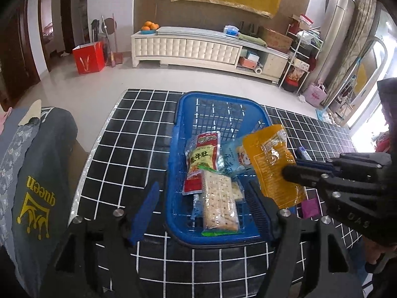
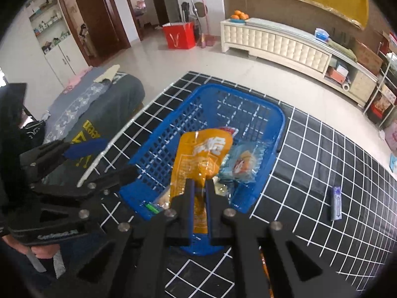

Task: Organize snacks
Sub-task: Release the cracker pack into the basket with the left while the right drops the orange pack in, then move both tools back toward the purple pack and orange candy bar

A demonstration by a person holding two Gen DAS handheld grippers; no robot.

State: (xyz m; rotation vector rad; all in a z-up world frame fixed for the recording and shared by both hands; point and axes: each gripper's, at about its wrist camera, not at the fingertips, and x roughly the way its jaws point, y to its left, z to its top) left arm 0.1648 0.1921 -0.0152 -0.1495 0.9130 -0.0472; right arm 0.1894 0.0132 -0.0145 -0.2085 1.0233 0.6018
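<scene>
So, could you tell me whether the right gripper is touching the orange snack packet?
Touching: the right wrist view shows the right gripper shut on the orange snack packet.

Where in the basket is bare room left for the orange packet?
The far half of the blue basket is bare. Its near half is crowded: red packet, crackers, pale blue packet. The right gripper holds the orange packet above them.

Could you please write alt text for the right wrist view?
The right gripper, shut on an orange snack pouch, holds it over a blue basket on a black grid-patterned table; a small purple packet lies beside it.
</scene>
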